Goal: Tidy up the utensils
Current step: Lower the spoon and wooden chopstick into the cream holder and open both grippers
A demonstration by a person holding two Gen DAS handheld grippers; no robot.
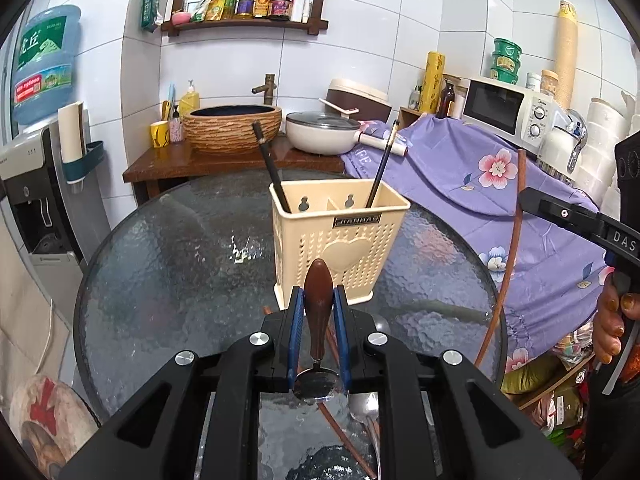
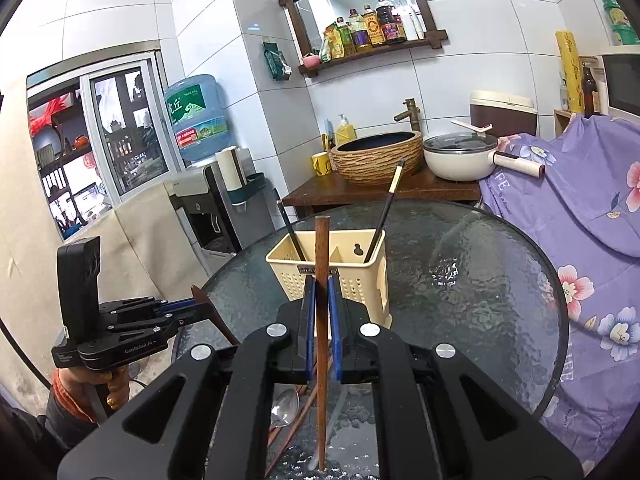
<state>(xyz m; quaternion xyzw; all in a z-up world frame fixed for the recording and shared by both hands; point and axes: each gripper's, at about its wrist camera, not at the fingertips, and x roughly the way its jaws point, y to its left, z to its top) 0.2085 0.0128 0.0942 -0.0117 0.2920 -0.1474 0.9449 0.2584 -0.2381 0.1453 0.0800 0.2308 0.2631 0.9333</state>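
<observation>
A cream slotted utensil holder [image 1: 340,236] [image 2: 332,272] stands on the round glass table [image 1: 168,264], with one dark chopstick [image 1: 270,168] in its left compartment and another [image 1: 384,160] in its right. My left gripper [image 1: 318,296] [image 2: 196,304] is shut on a spoon with a brown wooden handle [image 1: 318,304]. The handle points towards the holder and the metal bowl lies back near the camera. My right gripper [image 2: 321,280] [image 1: 524,196] is shut on a long brown chopstick [image 2: 321,340] [image 1: 514,248], held nearly upright just in front of the holder.
A metal spoon [image 2: 285,404] [image 1: 366,408] and brown chopsticks [image 2: 298,412] lie on the glass under the grippers. Purple floral cloth [image 1: 500,200] borders the table on the right. Behind stand a wooden counter with a basin [image 1: 232,128] and a pot [image 1: 320,132]. A water dispenser [image 1: 36,184] is at the left.
</observation>
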